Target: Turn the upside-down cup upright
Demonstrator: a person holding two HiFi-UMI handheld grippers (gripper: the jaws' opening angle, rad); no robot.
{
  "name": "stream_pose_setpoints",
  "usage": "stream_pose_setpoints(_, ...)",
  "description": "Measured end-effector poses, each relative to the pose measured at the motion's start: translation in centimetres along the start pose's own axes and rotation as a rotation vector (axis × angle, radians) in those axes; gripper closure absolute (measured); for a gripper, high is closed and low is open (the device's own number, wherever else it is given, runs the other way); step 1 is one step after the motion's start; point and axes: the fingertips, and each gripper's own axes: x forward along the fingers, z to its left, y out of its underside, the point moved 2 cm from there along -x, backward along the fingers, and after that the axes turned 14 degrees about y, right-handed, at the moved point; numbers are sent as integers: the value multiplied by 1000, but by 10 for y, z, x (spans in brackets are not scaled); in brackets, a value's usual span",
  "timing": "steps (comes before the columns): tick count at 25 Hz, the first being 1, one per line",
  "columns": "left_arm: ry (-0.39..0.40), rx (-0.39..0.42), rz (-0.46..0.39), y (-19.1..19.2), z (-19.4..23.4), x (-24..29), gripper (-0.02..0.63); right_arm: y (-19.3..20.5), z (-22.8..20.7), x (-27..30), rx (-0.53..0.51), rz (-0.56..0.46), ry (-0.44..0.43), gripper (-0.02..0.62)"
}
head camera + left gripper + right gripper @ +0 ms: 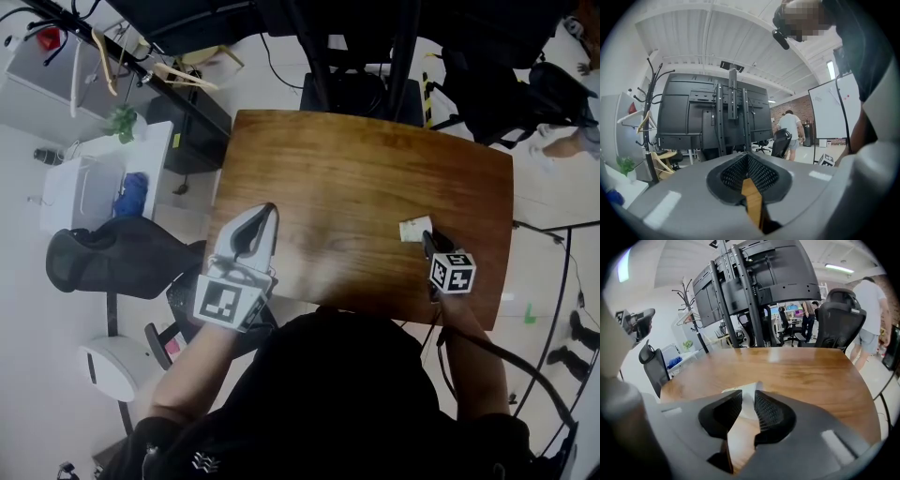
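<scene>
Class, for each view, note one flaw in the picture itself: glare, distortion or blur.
Head view: a pale sheen washes out the near part of the table, and its edges bow. Left gripper view: dark corners, fisheye bending. Right gripper view: the cup seen between the jaws is blurred and washed out.

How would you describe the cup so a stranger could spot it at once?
Start at the brown wooden table and look to its near right part. Just beyond the dark tips of the right gripper sits the small pale cup, the only thing lying on the wood, whitish against brown.
</scene>
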Motion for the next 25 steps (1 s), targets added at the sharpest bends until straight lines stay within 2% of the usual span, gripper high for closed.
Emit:
stream_pose_setpoints(8, 8, -3, -5, 1, -4, 1, 606, -3, 11, -15, -29, -20, -6, 546)
stream_pose_setpoints(18, 20, 8, -5, 9, -5, 0, 606, 2, 29, -32, -184, -15, -5, 580)
stream_pose_setpoints(25, 21, 1, -1, 10, -2, -4, 606, 2, 51, -37, -314, 19, -22, 580)
